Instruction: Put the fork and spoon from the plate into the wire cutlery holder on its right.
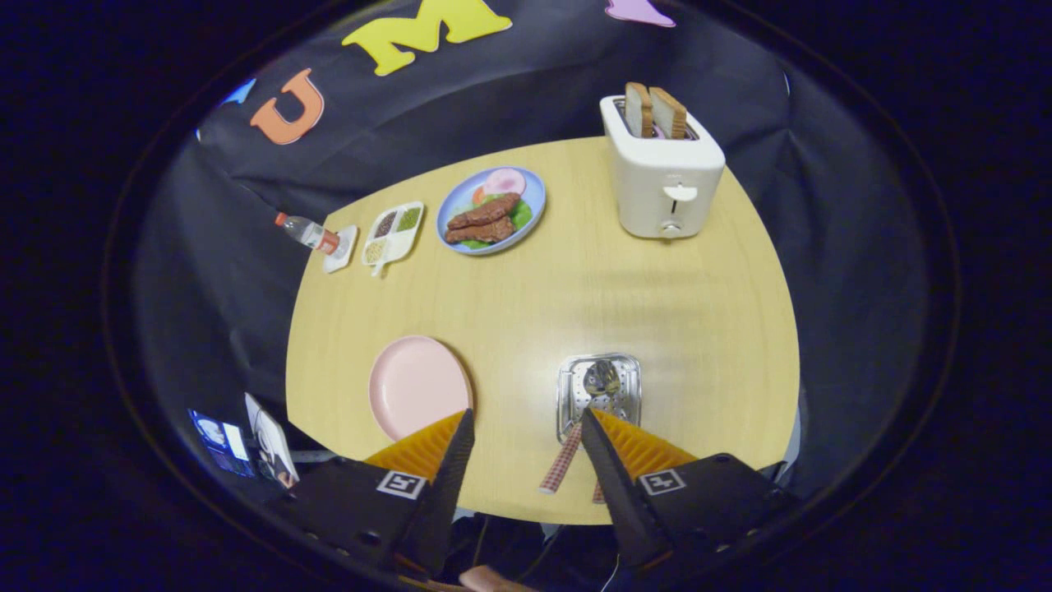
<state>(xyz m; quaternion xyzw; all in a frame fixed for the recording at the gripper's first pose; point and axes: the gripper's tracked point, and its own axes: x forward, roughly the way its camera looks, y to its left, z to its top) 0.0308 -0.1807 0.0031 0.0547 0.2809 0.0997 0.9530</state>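
Plate (415,385) left of wire holder (598,395), cutlery seemingly (602,378) inside; toaster (662,177) behind.

The gripper (526,427) hangs above the pale wooden table (542,296), fingers spread wide with nothing between them. Just ahead of its right finger, the shiny wire cutlery holder (598,396) holds a metal spoon (602,376) with checked handles (561,464) sticking out. Beside the left finger lies the round pink plate (417,385).

Toaster (662,181) with bread, food plate (491,211), divided tray (394,233), bottle (306,233).

shiny metal cutlery holder (598,395), matt wood table (575,288)
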